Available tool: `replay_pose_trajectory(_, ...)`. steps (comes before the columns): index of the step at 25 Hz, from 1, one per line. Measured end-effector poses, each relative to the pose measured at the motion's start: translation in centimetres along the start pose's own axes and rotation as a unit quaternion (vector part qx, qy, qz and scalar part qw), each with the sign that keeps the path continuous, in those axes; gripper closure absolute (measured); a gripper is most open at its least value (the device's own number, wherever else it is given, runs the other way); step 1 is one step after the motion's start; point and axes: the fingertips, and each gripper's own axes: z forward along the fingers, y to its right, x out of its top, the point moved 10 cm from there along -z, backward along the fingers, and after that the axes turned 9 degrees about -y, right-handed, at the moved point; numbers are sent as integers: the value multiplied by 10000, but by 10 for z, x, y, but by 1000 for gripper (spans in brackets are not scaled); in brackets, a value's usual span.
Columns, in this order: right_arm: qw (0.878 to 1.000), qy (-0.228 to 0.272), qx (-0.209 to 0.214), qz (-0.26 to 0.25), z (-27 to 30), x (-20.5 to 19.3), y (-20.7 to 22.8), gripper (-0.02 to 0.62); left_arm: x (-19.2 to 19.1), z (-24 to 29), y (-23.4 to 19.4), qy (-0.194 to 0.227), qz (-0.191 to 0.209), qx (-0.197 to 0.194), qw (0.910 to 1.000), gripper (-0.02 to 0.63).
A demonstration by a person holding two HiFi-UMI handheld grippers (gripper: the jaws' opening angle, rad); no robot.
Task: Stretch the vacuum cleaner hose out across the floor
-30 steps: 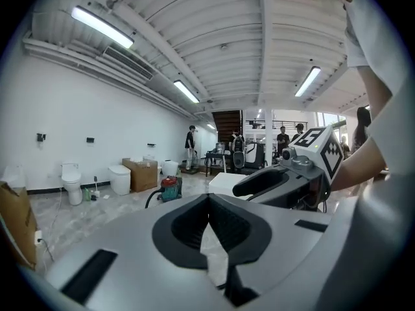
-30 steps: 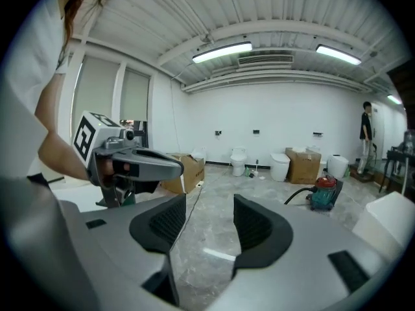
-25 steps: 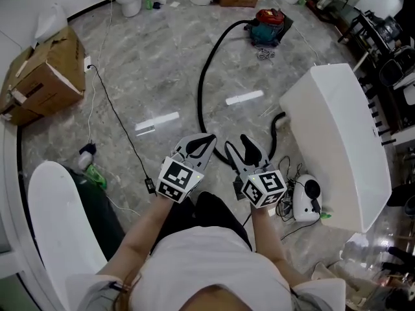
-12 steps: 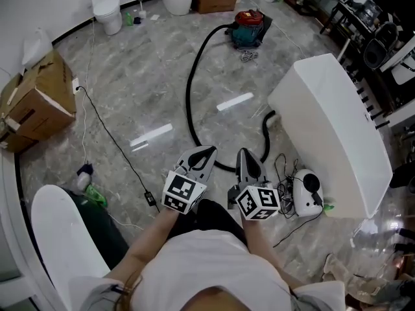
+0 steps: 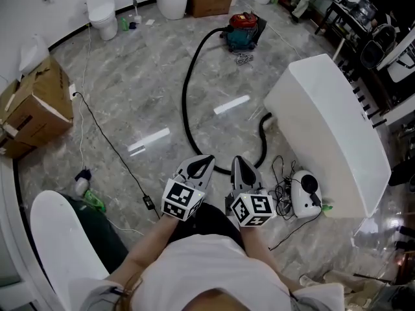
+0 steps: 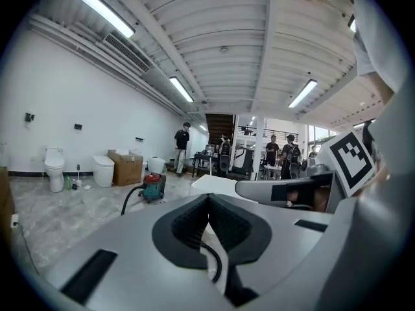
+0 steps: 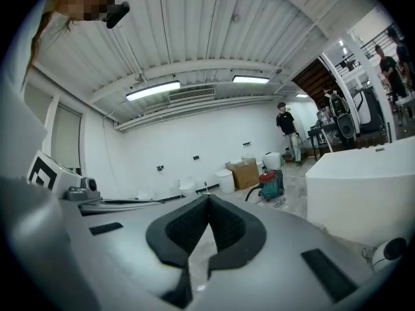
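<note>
Two forearms reached forward from the person's chest, close together and almost parallel, each hand holding a gripper pointed ahead and nearly level. The left gripper (image 5: 206,160) and the right gripper (image 5: 238,162) sat side by side, tips near each other but apart. In the left gripper view, the left gripper's (image 6: 209,201) jaws were pressed together with nothing between them. In the right gripper view, the right gripper's (image 7: 207,203) jaws were likewise pressed together and empty.

On the grey marble floor, the black hose (image 5: 185,102) ran from the red and teal vacuum cleaner (image 5: 243,30) at the far side of the room. It curved in a long arc toward the person and bent just beyond the gripper tips. From there it rose to the right and ended beside a large white tub (image 5: 331,128). Seen from the head view, the bottom of that bend showed between the two grippers; neither held it. A cardboard box (image 5: 35,105) stood well to the left, with a thin cable (image 5: 110,144) trailing across the floor between it and the hose.
</note>
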Motion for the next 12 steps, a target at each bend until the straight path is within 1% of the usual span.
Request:
replay_pose_trajectory(6,9999,29,-58,-81,-9,-5,-1,580,-4,1,10,-15,45,-80,10000,595)
replay_pose_trajectory(12,9998,14,-38,-177,-7,-5,-9,580,-6,-3,5,-55,32,-74,10000,596)
